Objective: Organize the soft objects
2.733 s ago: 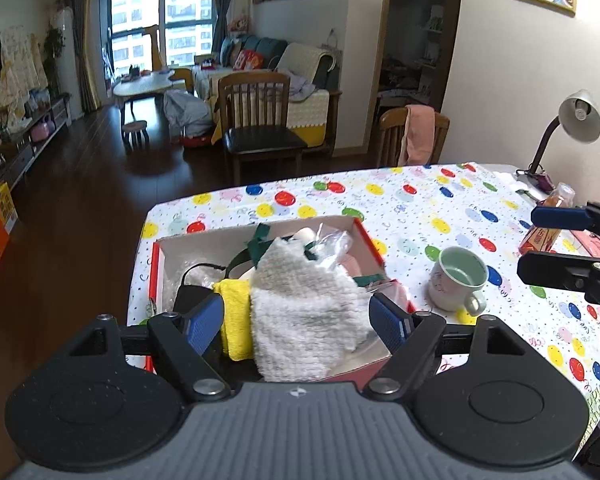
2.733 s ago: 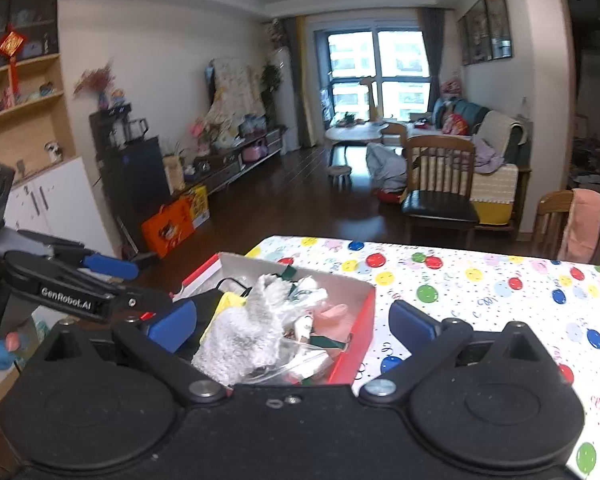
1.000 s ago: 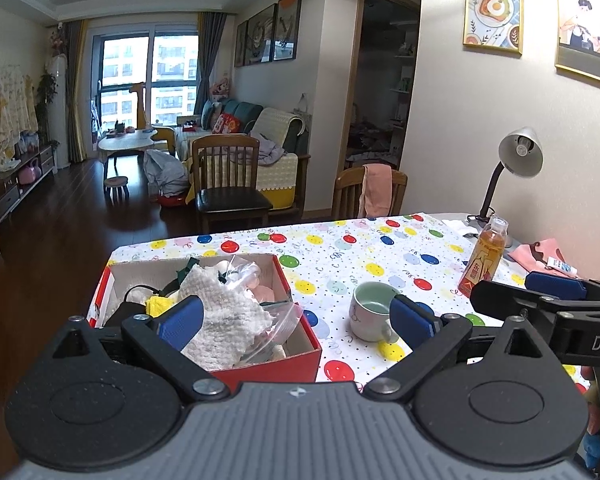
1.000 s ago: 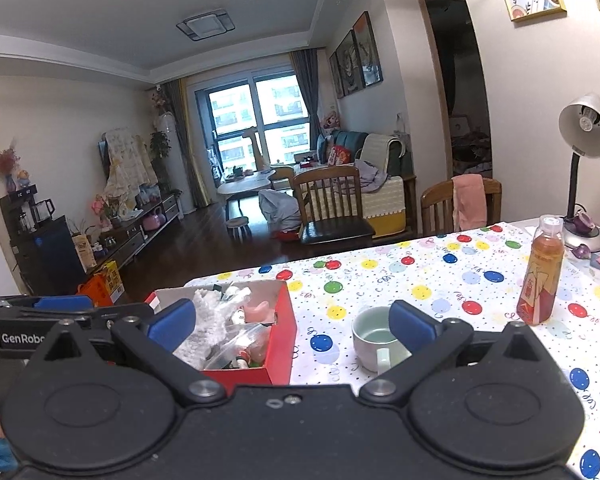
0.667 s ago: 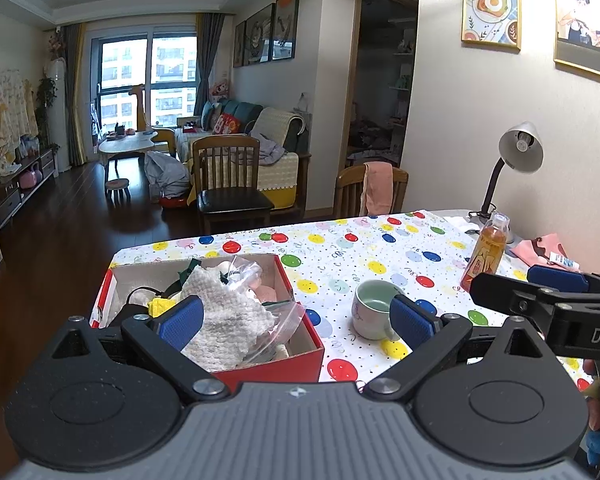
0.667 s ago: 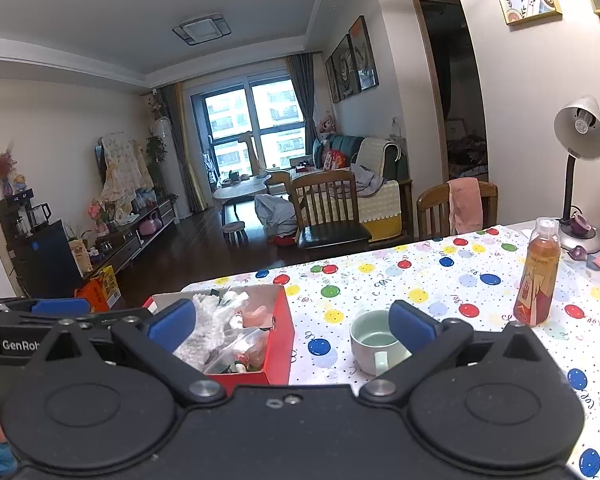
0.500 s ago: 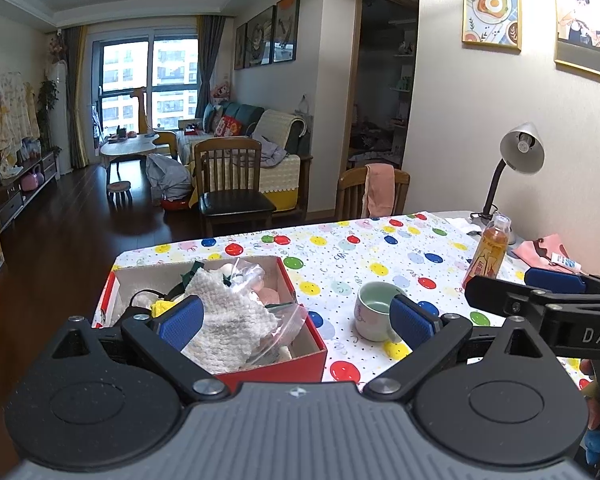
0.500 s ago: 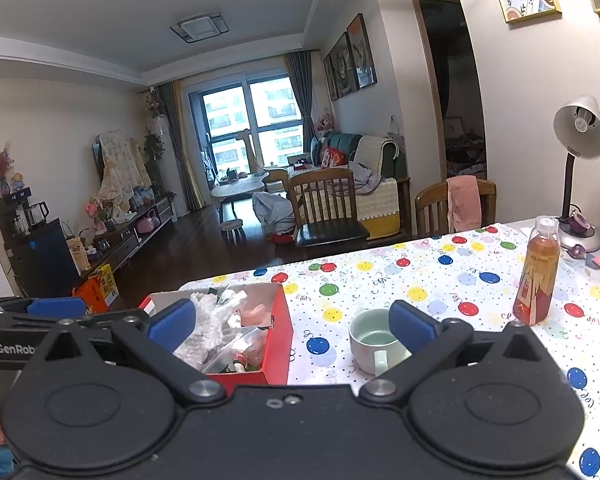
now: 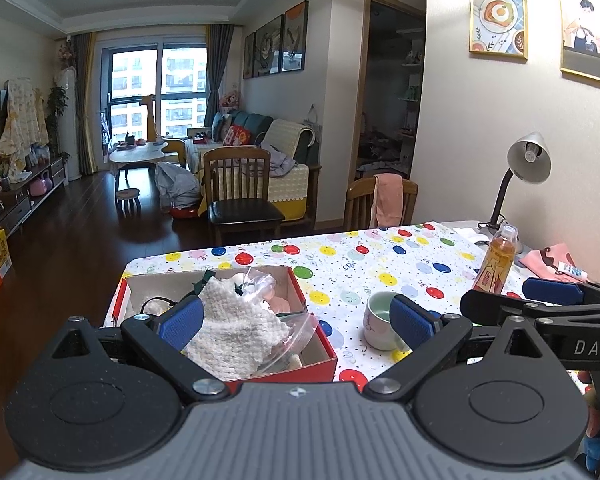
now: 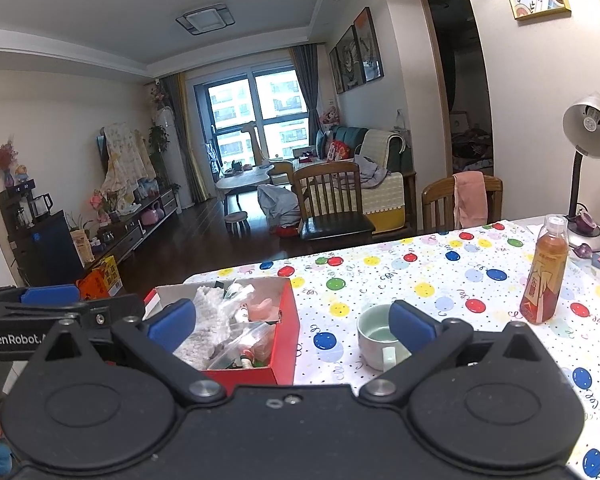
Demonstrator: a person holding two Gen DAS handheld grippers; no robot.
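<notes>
A: Both grippers have pulled back and up from the red cardboard box point(image 9: 316, 366) since the earlier frames; then the white knitted cloth point(image 9: 232, 328) filled the left view, now the whole worktop point(image 9: 380, 256) shows.

B: And the fingers?

A: The left gripper point(image 9: 296, 322) has its fingers spread wide with nothing between them. The right gripper point(image 10: 292, 322) is the same, wide apart and empty.

B: Where is the cloth?

A: In the box, piled on top, beside a clear plastic bag point(image 9: 296, 330) that spills over the rim. It looks loose, nubbly and crumpled, draped over whatever lies beneath.

B: What could go wrong?

A: I'd judge snagging. A grasp at the cloth might pinch the bag too and drag it out. The ceramic cup point(image 10: 376, 336) stands near the box on its right, so a sideways sweep could knock it. The drink bottle point(image 10: 544, 272) is well apart but tall and easy to tip.
</notes>
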